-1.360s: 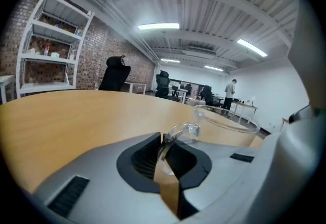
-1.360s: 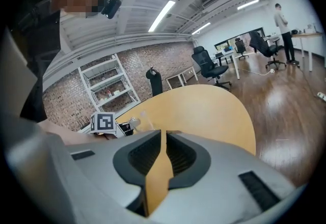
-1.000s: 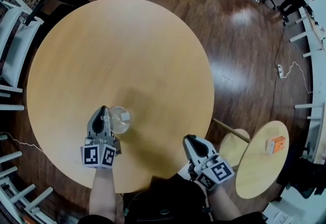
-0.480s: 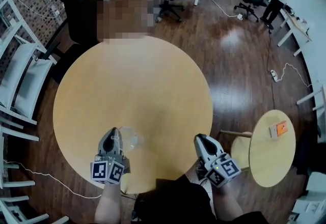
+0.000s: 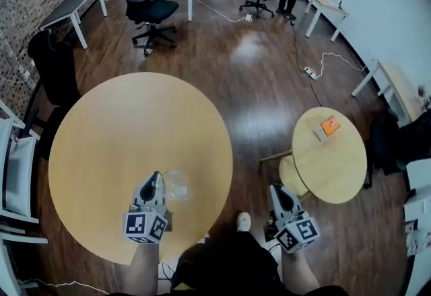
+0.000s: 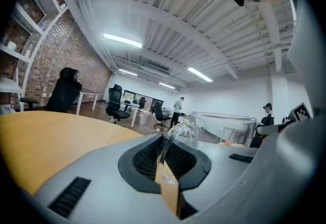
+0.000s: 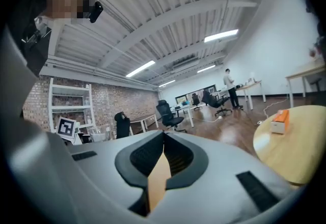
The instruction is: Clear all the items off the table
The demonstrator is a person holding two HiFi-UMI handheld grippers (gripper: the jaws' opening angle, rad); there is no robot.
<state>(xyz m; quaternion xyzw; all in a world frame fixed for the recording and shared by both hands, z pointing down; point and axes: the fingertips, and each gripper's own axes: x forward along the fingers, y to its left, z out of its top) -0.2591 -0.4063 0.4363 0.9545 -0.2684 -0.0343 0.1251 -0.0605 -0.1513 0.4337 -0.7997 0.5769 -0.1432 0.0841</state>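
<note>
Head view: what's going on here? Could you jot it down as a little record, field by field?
Left tongs: shut on the handle of a clear glass cup, over the near part of the big table
Right tongs: just closed, nothing between them, off to the side over the floor
Big round table: light wood
Small round table: holds an orange box

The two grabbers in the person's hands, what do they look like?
The light-grey left gripper and the matching right gripper have smooth shells tapering to pointed fingers, with black ribbed pads inside. Each carries a white cube with black square markers at the back. No cables show. The forearms are bare, without sleeves; the clothing is dark.
</note>
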